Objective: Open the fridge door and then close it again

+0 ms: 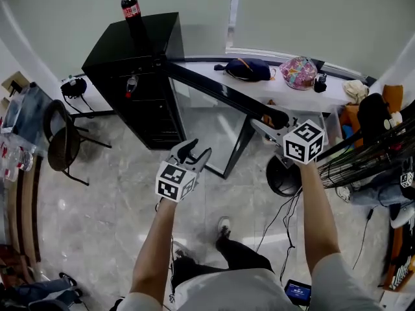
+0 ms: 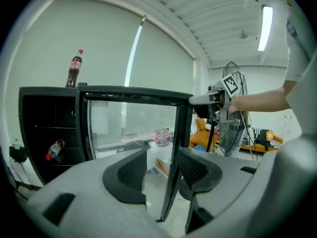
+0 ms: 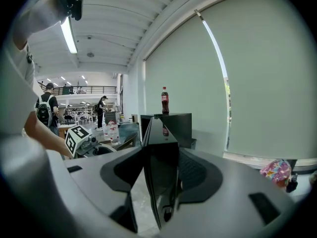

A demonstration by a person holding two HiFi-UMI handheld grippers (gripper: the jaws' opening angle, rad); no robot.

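The black fridge point(image 1: 139, 76) stands with a cola bottle point(image 1: 130, 5) on its top. In front of the fridge, the left gripper point(image 1: 196, 151) hangs free, its jaws apart with nothing between them. The glass fridge door point(image 1: 220, 91) stands wide open, and at the edge farthest from the fridge the right gripper point(image 1: 267, 125) has its jaws clamped on the door frame.

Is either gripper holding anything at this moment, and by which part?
The right gripper clamps the fridge door by its free edge, near the top outer corner. The left gripper is open and holds nothing.
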